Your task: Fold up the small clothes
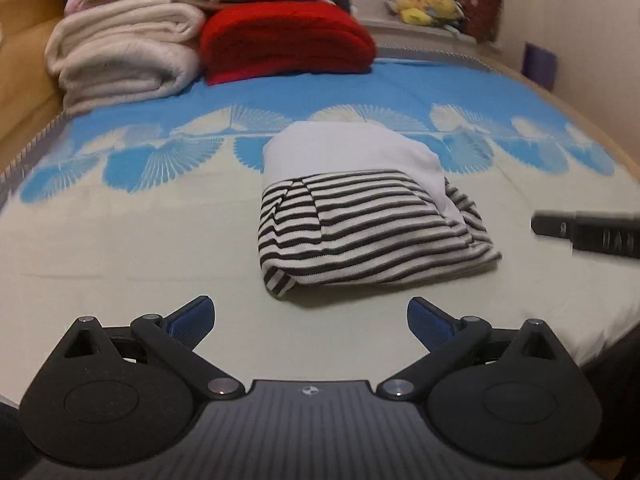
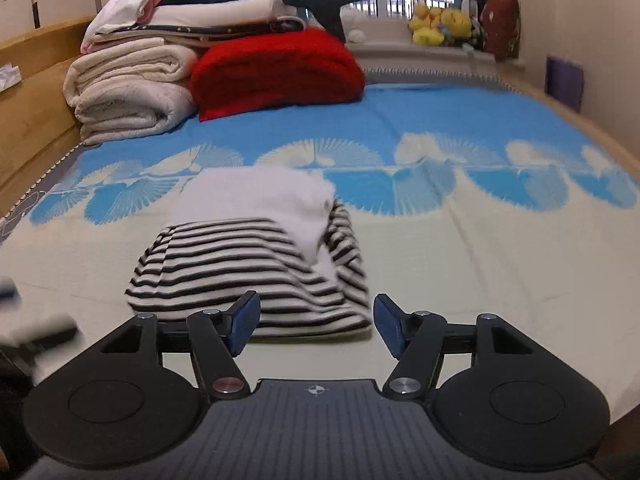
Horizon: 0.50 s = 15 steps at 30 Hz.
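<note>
A small black-and-white striped garment with a plain white part [image 1: 360, 216] lies folded into a compact bundle on the bed. It also shows in the right wrist view [image 2: 256, 268]. My left gripper [image 1: 311, 322] is open and empty, just short of the bundle's near edge. My right gripper [image 2: 316, 326] is open and empty, its fingertips at the bundle's near right edge, above it. The right gripper's dark fingers [image 1: 588, 232] enter the left wrist view from the right, beside the bundle.
The bed [image 1: 120, 240] has a cream and blue fan-patterned cover. Folded white quilts [image 1: 120, 60] and a red blanket [image 1: 284, 40] are stacked at the far left. A wooden bed frame [image 2: 32, 120] runs along the left. Plush toys [image 2: 440, 24] sit on the windowsill.
</note>
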### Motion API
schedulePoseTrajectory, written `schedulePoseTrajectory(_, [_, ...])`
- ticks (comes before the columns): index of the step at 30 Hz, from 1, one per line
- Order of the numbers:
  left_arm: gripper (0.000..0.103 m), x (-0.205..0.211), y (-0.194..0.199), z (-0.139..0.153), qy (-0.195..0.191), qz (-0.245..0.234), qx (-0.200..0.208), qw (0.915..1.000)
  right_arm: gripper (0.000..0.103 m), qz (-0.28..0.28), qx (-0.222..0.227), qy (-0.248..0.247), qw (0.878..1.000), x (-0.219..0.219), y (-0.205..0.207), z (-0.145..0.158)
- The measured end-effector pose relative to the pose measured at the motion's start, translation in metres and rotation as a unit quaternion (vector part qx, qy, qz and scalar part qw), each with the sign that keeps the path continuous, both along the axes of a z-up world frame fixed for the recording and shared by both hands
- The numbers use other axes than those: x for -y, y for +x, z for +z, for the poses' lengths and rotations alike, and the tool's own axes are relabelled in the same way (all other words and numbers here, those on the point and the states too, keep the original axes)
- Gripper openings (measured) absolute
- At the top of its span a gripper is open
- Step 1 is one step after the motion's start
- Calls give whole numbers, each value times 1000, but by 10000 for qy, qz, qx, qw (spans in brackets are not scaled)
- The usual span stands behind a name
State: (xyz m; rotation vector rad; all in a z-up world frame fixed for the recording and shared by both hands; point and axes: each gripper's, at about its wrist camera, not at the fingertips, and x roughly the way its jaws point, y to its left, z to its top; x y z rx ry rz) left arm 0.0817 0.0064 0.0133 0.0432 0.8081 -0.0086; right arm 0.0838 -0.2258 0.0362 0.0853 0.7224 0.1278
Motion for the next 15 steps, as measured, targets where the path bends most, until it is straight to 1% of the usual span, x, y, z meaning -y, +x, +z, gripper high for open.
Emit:
schedulePoseTrajectory(1, [103, -1, 5, 0, 51, 53, 82, 9999, 64, 0, 29, -48, 10000, -3, 1, -1])
schedulePoseTrajectory(3, [103, 0, 13, -3, 243, 99, 123, 9996, 64, 98, 95, -287, 9995, -11, 2, -4])
schedulePoseTrajectory(5, [103, -1, 20, -8, 315, 176, -2, 9993, 64, 168, 123, -477, 9986, -18, 4, -7])
schedulePoseTrajectory(7, [103, -5, 22, -13, 121, 261, -173, 9994, 65, 167, 91, -439, 9989, -20, 7, -9])
schedulePoseTrajectory(10, [103, -5, 23, -14, -134, 330, -229, 9991, 65, 96, 75, -384, 9992, -23, 10, -10])
schedulePoseTrajectory(13, [103, 1, 23, -16, -104, 323, -209, 9992, 65, 80, 44, -316, 9995, -27, 11, -11])
schedulePoseTrajectory(15, [103, 5, 23, -17, -185, 337, -222, 9990, 65, 159, 31, -371, 9992, -32, 10, -13])
